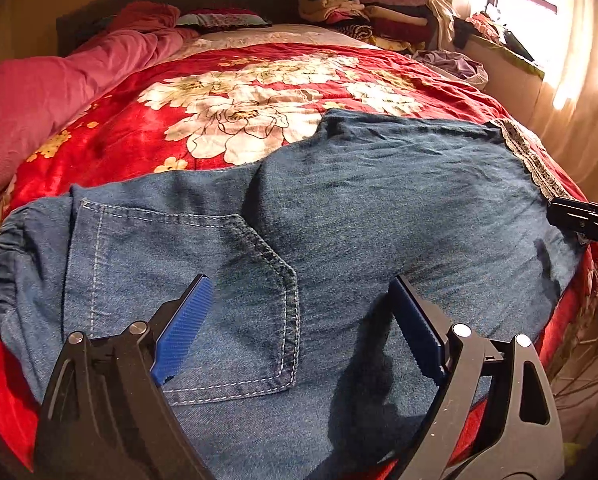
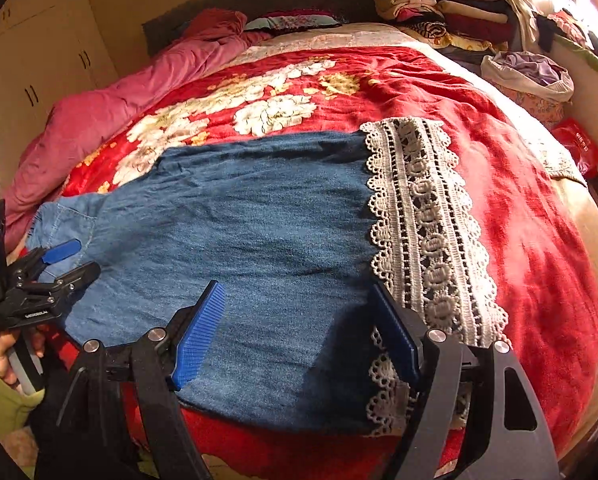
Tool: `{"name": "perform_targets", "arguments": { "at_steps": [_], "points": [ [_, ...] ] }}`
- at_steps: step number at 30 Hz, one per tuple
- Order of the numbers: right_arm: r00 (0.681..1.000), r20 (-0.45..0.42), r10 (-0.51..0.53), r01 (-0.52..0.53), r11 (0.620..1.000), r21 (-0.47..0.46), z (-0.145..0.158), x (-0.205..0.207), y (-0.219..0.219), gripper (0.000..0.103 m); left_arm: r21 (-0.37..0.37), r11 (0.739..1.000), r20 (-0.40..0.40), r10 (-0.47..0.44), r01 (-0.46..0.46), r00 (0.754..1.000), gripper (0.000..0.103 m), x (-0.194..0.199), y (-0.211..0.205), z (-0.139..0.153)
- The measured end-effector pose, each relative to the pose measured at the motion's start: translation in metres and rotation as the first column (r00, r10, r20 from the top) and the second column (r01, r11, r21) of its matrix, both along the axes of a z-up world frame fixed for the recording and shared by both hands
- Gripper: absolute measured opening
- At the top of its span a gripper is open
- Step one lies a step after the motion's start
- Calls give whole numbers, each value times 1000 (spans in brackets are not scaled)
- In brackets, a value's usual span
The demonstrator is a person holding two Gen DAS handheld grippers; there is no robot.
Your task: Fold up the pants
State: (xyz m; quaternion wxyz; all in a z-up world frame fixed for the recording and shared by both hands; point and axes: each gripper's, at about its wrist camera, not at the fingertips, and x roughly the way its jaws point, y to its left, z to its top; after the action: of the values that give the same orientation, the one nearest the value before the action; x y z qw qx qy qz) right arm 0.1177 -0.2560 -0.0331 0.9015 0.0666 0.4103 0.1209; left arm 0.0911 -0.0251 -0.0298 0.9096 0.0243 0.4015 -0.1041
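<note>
Soft denim pants (image 1: 339,208) flat on plush floral blanket (image 1: 139,128), crochet-lace hem (image 2: 423,216) — left gripper (image 1: 299,320), right gripper (image 2: 299,328), ribbed jaws spread

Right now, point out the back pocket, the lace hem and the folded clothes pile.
back pocket (image 1: 203,288), left wrist view, on its denim face.
lace hem (image 2: 427,224), right wrist view, on the middle of the band.
folded clothes pile (image 1: 363,12), left wrist view, on the stacked garments.
</note>
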Motion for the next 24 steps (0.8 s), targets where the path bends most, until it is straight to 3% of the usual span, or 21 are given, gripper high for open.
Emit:
{"name": "perform_targets", "arguments": {
  "at_steps": [3, 9, 17, 24],
  "points": [
    [998, 56, -14, 11, 999, 42, 18, -14, -11, 74, -10, 1000, 6, 12, -12, 1000, 82, -8, 6, 11],
    [992, 112, -65, 64, 998, 14, 39, -37, -31, 74, -49, 999, 52, 19, -16, 998, 83, -19, 13, 39],
    [985, 114, -131, 129, 991, 25, 36, -52, -54, 74, -36, 998, 81, -41, 44, 996, 87, -10, -13, 64],
    [983, 96, -154, 150, 988, 40, 28, -57, -63, 74, -22, 991, 59, -129, 131, 990, 90, 9, -52, 71]
  ]
}}
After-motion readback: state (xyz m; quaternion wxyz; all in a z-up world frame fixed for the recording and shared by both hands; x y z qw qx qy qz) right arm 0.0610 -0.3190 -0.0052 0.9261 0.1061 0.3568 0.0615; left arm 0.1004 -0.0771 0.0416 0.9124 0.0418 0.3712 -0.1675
